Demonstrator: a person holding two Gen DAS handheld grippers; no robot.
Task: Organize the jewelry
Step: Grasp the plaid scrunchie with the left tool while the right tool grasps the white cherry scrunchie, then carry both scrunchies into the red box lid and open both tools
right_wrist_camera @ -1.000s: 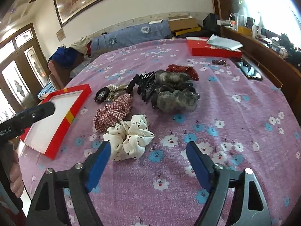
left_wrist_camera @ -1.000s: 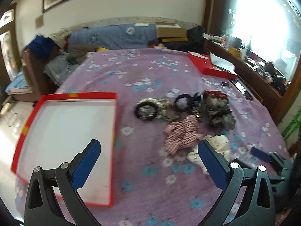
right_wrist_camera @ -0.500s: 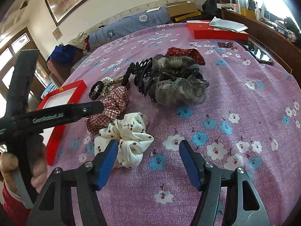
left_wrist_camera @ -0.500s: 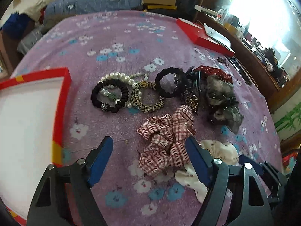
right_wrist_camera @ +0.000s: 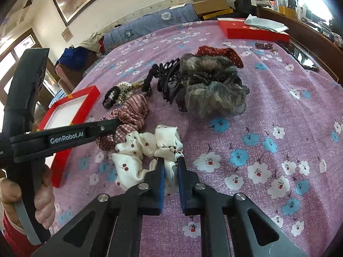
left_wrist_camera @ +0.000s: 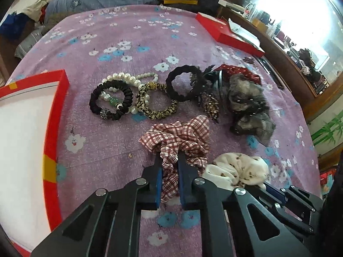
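I'm pointing both tools steeply down at the bedspread (left_wrist_camera: 128, 42): left gripper (left_wrist_camera: 169, 158) closing on the plaid scrunchie (left_wrist_camera: 178, 137), right gripper (right_wrist_camera: 170, 162) closing on the white scrunchie (right_wrist_camera: 148, 147). Both gaped wide earlier.

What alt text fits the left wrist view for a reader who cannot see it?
The left tongs are closing on a red plaid scrunchie lying on a purple floral cover. Beaded bracelets and hair ties lie beyond, a red tray sits left, a cream scrunchie right.

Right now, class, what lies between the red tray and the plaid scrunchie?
Only bare purple floral bedspread between red tray and plaid scrunchie, in the left wrist view.
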